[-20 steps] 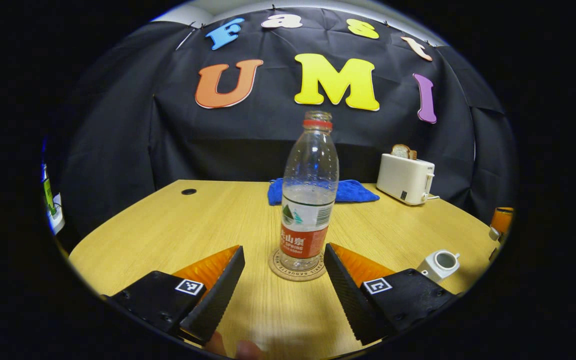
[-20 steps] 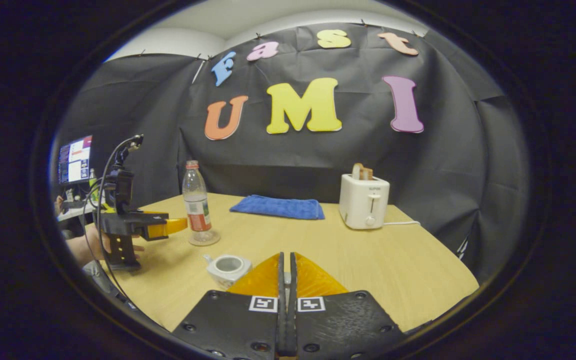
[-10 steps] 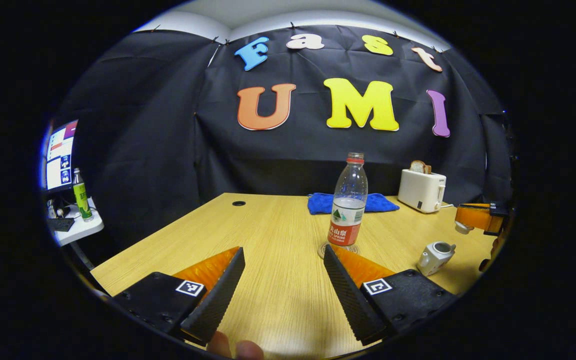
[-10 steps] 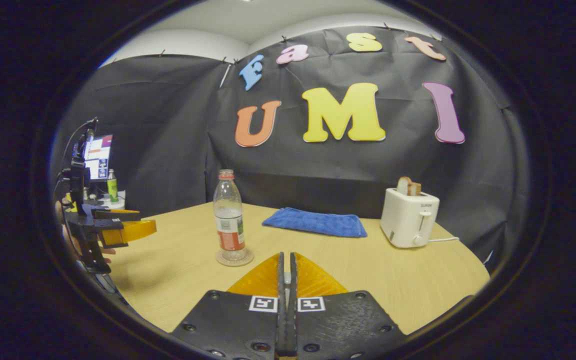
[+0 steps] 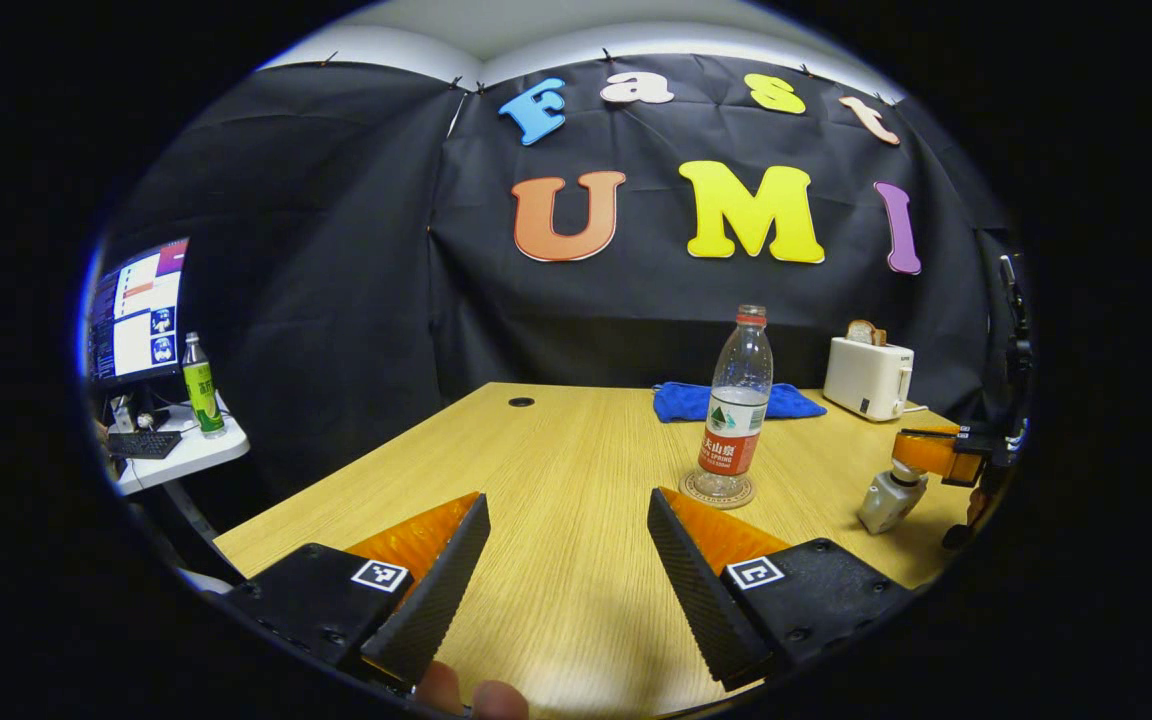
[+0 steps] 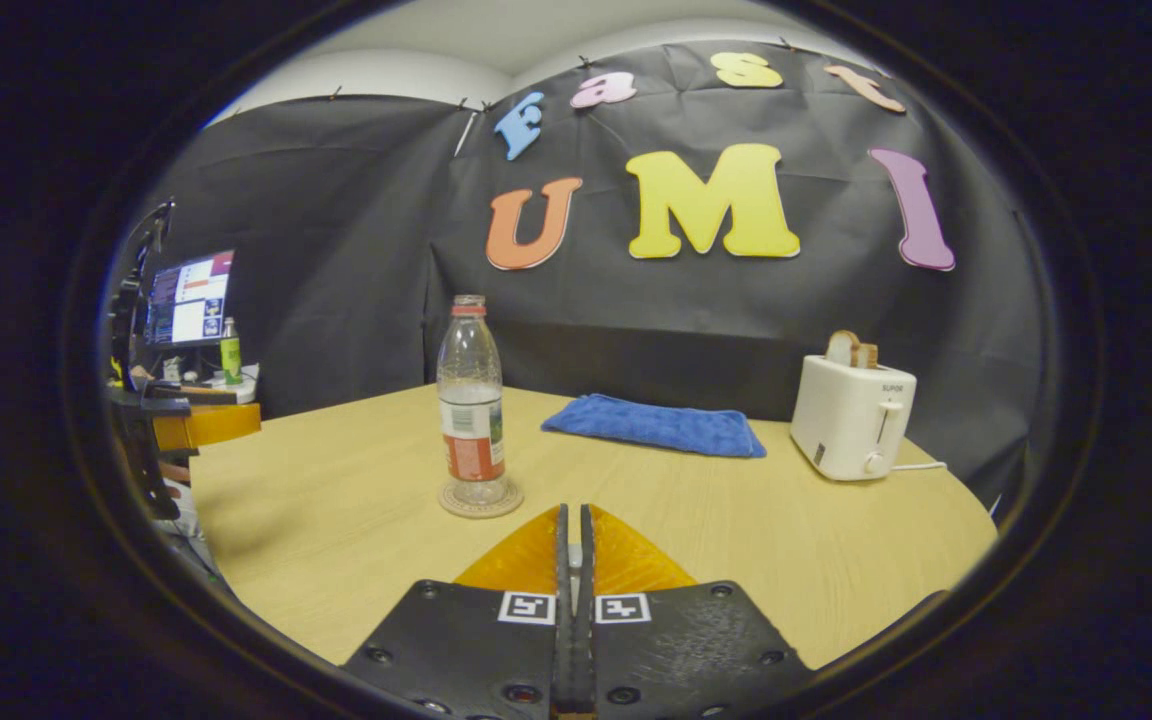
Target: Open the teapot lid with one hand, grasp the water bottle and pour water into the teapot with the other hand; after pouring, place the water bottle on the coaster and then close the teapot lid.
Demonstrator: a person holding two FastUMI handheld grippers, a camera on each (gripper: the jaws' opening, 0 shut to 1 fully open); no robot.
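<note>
Since the earlier frame, left gripper (image 5: 568,565) has drawn back from the water bottle (image 5: 735,401) and right gripper (image 5: 921,452) has come down onto the teapot (image 5: 888,500). Table (image 5: 556,470) lies beneath both. Bottle stands upright on the coaster (image 5: 719,491), ahead-right of the left gripper's wide-open, empty fingers. Right gripper's fingers sit pressed together; any grip cannot be told.

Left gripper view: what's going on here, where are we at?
The water bottle stands upright on the coaster, uncapped and part full. The left claw hangs open, short of it, holding nothing. The right claw sits just above the white teapot, and in its own view its fingers are pressed together. Whether the lid is seated is too small to tell.
</note>
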